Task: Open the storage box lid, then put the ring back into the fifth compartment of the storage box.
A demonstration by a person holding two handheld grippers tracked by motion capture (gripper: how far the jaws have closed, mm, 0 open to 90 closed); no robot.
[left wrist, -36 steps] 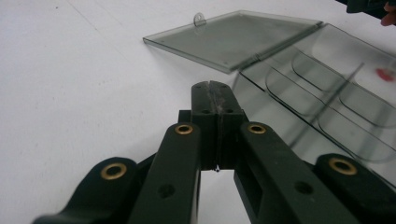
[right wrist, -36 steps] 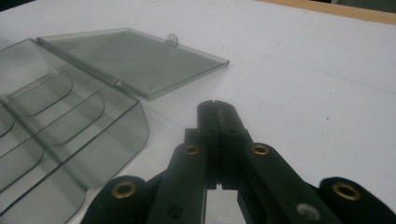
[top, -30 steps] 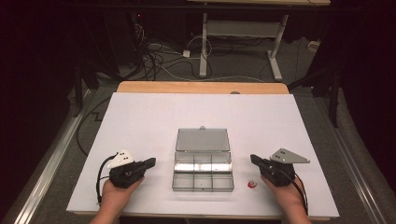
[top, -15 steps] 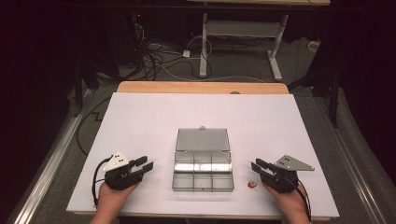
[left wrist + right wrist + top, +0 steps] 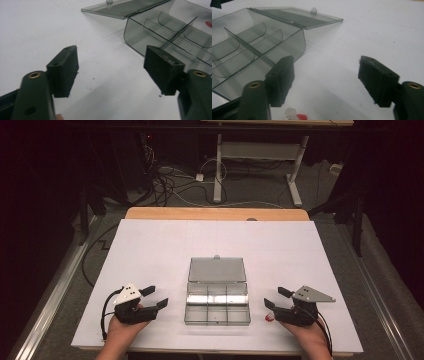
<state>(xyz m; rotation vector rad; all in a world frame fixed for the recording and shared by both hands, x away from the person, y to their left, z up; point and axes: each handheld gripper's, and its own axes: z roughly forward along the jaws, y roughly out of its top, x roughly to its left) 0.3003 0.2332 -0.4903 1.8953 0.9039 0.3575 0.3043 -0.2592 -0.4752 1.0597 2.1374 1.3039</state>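
A clear grey compartment box (image 5: 218, 302) lies in the middle of the white table sheet, its lid (image 5: 217, 269) folded back flat behind it. My left gripper (image 5: 157, 296) rests to the left of the box, and its jaws have just been opening with nothing between them. In the left gripper view the open left gripper (image 5: 110, 62) faces the box (image 5: 175, 32). My right gripper (image 5: 274, 297) sits to the right of the box; its jaws too have just been opening, and nothing is between them. A small red-and-white piece (image 5: 269, 318) lies just below its lower jaw, seen close in the right gripper view (image 5: 295, 115).
The white sheet (image 5: 150, 250) covers a wooden table whose far edge (image 5: 215, 213) shows beyond it. Cables and desk legs (image 5: 218, 165) stand on the dark floor behind. A hand holds each gripper at the near table edge.
Both grippers' jaws went from shut to wide apart. The hands stayed almost where they were, and the box has not moved.
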